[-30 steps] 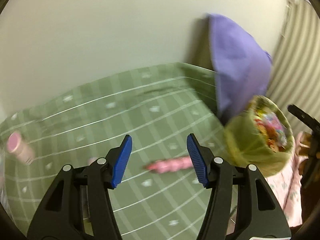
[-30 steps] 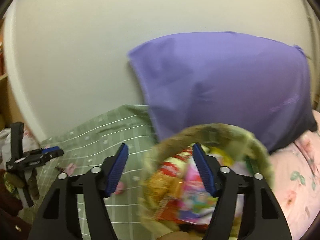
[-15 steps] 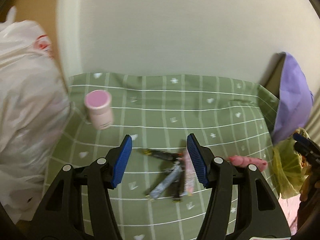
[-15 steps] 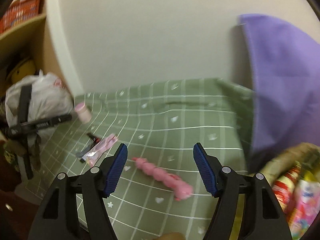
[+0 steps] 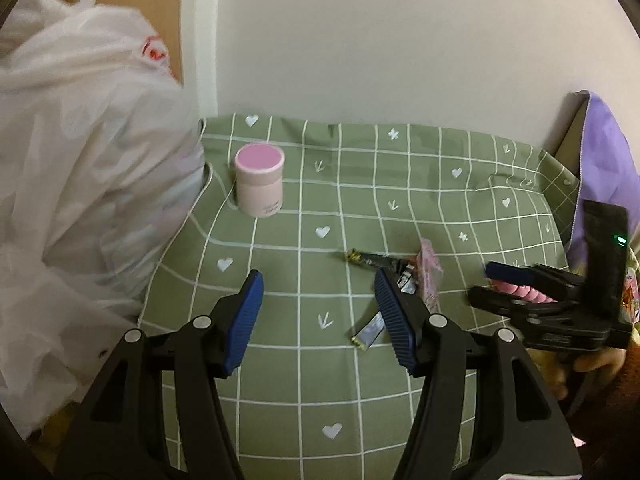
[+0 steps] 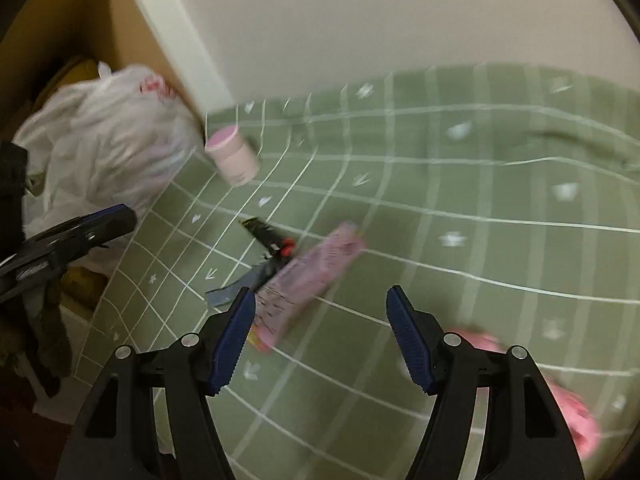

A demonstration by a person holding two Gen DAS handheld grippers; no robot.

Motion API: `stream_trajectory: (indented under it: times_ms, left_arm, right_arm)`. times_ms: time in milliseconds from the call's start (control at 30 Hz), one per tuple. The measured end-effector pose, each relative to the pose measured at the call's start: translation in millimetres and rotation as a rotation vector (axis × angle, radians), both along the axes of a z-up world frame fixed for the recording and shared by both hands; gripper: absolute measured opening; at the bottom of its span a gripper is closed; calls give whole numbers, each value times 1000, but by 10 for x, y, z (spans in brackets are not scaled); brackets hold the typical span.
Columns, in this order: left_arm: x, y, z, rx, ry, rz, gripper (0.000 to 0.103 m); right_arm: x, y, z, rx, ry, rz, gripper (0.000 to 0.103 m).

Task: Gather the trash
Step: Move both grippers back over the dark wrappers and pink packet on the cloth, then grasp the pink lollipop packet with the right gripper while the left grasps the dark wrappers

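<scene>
Several wrappers lie on the green checked cloth [image 5: 312, 360]: a pink wrapper [image 5: 430, 276] [image 6: 310, 276], a dark wrapper [image 5: 370, 258] [image 6: 266, 236], a silver strip [image 5: 368, 332] [image 6: 236, 290] and a pink bumpy piece [image 5: 520, 290] [image 6: 576, 412]. A pink round tub [image 5: 260, 180] [image 6: 232, 154] stands at the back left. My left gripper [image 5: 318, 326] is open and empty above the cloth, left of the wrappers. My right gripper [image 6: 320, 340] is open and empty, just right of the pink wrapper; it also shows in the left wrist view [image 5: 504, 284].
A white plastic bag [image 5: 80, 184] [image 6: 104, 144] bulges at the cloth's left edge. A purple pillow [image 5: 604, 168] leans at the far right. A pale wall [image 5: 380, 40] runs behind the cloth. A wooden shelf side [image 6: 132, 20] stands at the left.
Both views have swung left, away from the purple pillow and the filled green bag, toward the wrappers and the white bag. Both grippers have stayed open.
</scene>
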State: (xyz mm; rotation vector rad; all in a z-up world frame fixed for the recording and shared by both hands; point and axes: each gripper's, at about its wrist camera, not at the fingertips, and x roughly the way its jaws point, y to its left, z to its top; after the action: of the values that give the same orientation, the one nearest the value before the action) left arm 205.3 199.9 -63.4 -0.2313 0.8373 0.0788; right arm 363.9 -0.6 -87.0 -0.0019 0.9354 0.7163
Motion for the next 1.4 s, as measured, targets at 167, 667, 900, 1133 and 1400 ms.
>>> stream_trajectory:
  times_ms: [167, 667, 900, 1133, 1400]
  left_arm:
    - [-26, -71, -124, 7, 33, -36, 55]
    - [147, -178, -163, -22, 25, -81, 55]
    - [123, -203, -112, 2, 17, -91, 55]
    - [135, -205, -130, -47, 15, -121, 55]
    - [387, -450, -377, -147, 67, -234, 55]
  right_arm:
    - [115, 314, -158, -43, 34, 37, 52]
    - [62, -14, -223, 12, 48, -68, 47]
    - [50, 314, -367, -8, 66, -1, 20]
    - [-48, 84, -110, -9, 2, -35, 12]
    - [-182, -535, 318, 25, -83, -155, 12]
